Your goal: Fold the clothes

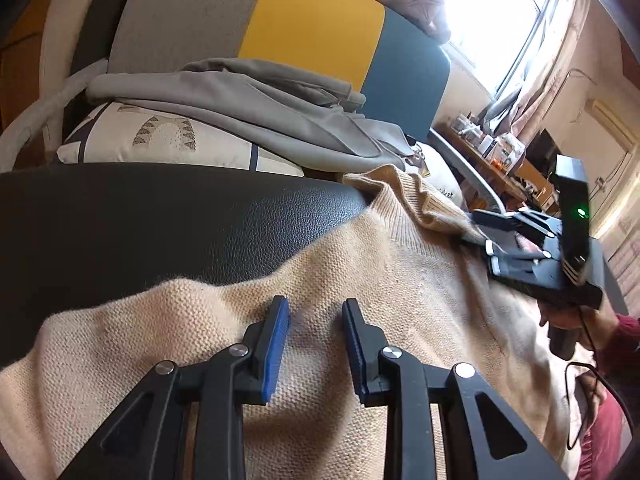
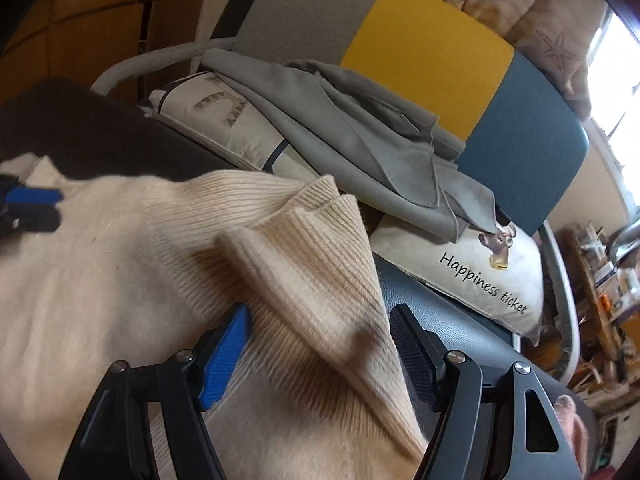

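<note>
Folding has barely started, from the look of it. The cream sweater [image 1: 360, 280] lies spread across the dark leather seat [image 1: 160, 216], ribbed collar [image 2: 304, 240] up at 12 o'clock, no neat fold showing yet. The left gripper [image 1: 316, 340] hovers over the knit with a narrow gap, nothing pinched. The right gripper [image 2: 320, 344] stands wider, straddling the collar without clamping it. The grey garment [image 2: 360, 136] behind, on the cushions, is still a heap.
</note>
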